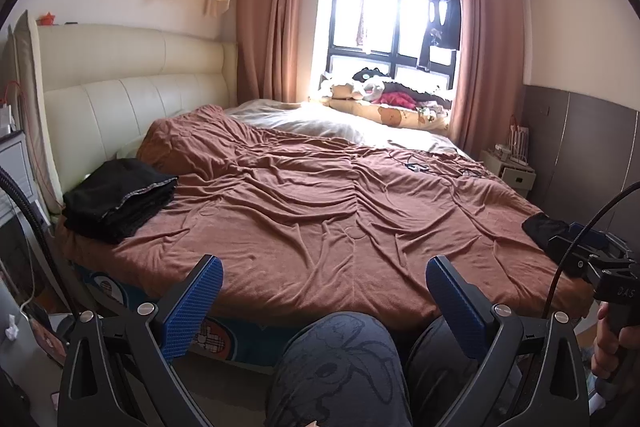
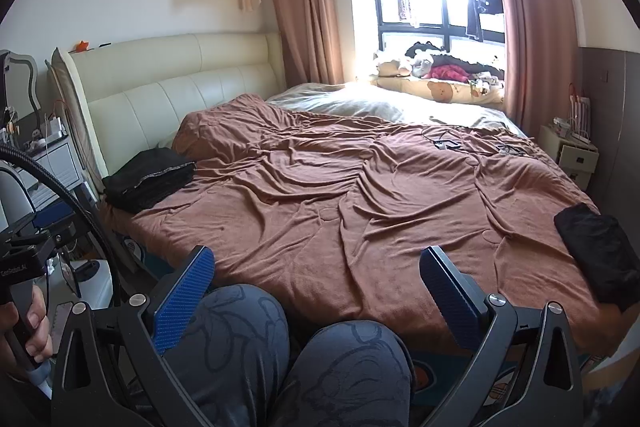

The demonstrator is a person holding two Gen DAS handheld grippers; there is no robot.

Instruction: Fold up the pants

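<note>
The small items on the brown blanket [image 2: 320, 195], right of frame centre, are too small to identify.

Wide open stretch of rumpled brown blanket [image 1: 320, 195] across the middle of the frame, nothing lying on it. A folded black stack [image 1: 118, 201] blocks the left edge, another dark garment [image 2: 600, 251] the right edge. The person's knees [image 2: 296, 359] crowd the bottom centre, and small cables [image 2: 448, 143] lie upper right.

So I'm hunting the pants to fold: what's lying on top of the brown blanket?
A folded black stack near the headboard, a smaller black garment at the right edge, and cables far off. What's underneath them is covered.
</note>
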